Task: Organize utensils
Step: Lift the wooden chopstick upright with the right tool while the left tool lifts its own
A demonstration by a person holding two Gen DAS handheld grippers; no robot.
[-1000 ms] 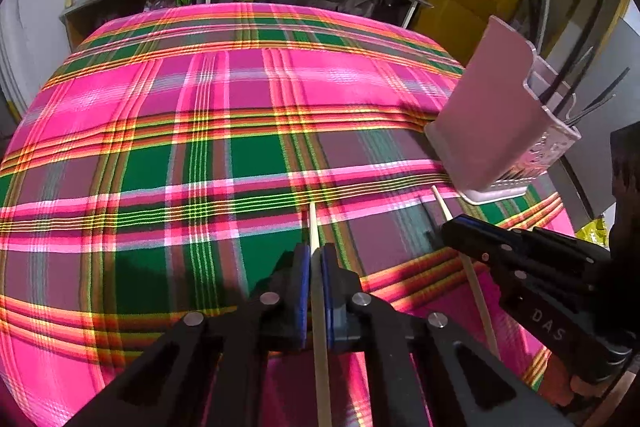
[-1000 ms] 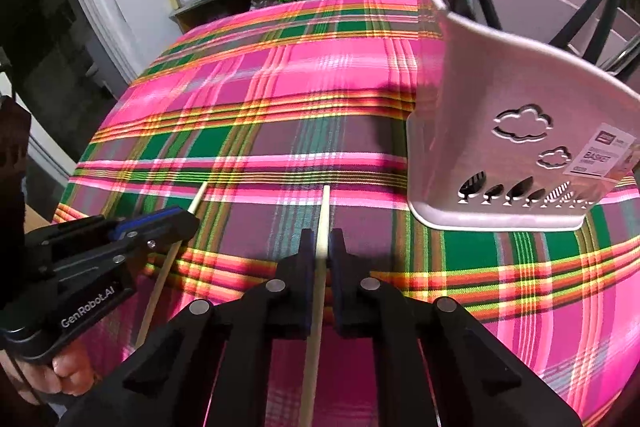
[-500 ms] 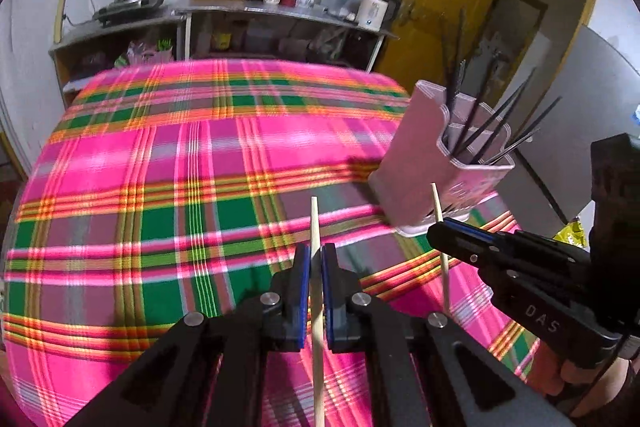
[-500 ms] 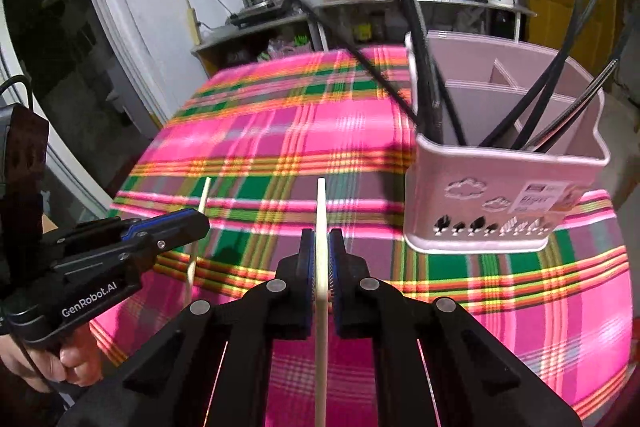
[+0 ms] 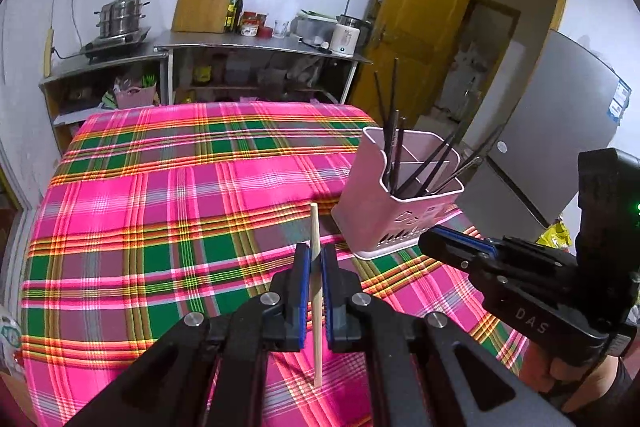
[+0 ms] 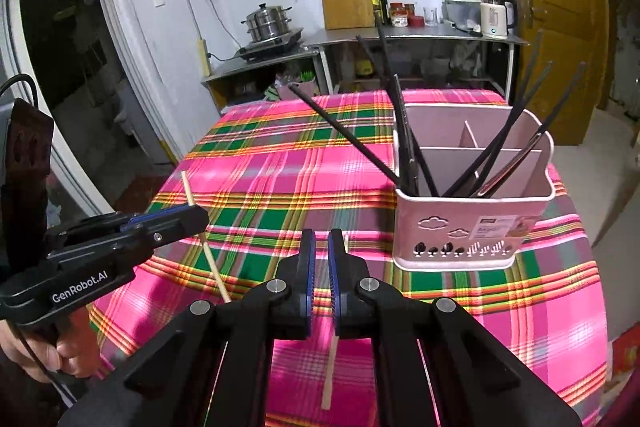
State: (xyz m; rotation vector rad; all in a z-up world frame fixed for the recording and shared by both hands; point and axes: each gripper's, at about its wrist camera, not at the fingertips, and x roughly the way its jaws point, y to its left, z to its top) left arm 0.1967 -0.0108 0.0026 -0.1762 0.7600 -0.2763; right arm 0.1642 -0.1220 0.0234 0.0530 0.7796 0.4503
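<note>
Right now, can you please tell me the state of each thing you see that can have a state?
Left claw: shut on a wooden chopstick, held off the cloth.
Right claw: shut on a second wooden chopstick, also in the air.
Pink utensil holder: upright on the plaid tablecloth, black chopsticks leaning in its front compartment.
Yellow door: open.
Steamer pot: lid on.
</note>
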